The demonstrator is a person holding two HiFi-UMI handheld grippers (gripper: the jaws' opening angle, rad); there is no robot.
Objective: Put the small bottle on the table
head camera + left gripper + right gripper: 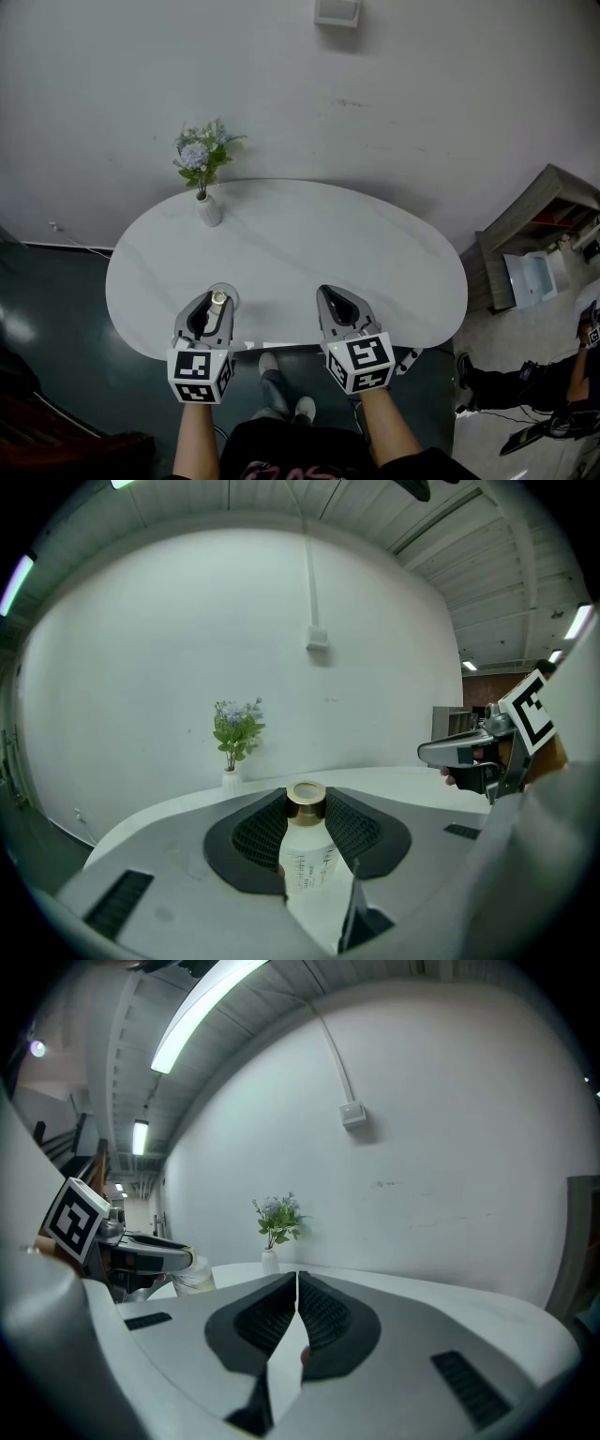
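Observation:
A small clear bottle (306,850) with a gold cap stands upright between the jaws of my left gripper (307,832), which is shut on it. In the head view the bottle (217,303) is over the front left part of the white oval table (309,234), held by that gripper (212,314). Whether its base touches the tabletop is hidden. My right gripper (339,312) hovers over the table's front edge, shut with nothing in it; its pads meet in the right gripper view (296,1312). That view also shows the bottle (194,1276) at the left.
A small white vase with flowers (205,178) stands at the table's back left. A grey shelf unit (542,234) is on the floor at the right. A person sits on the floor at the lower right (525,384). A white wall runs behind the table.

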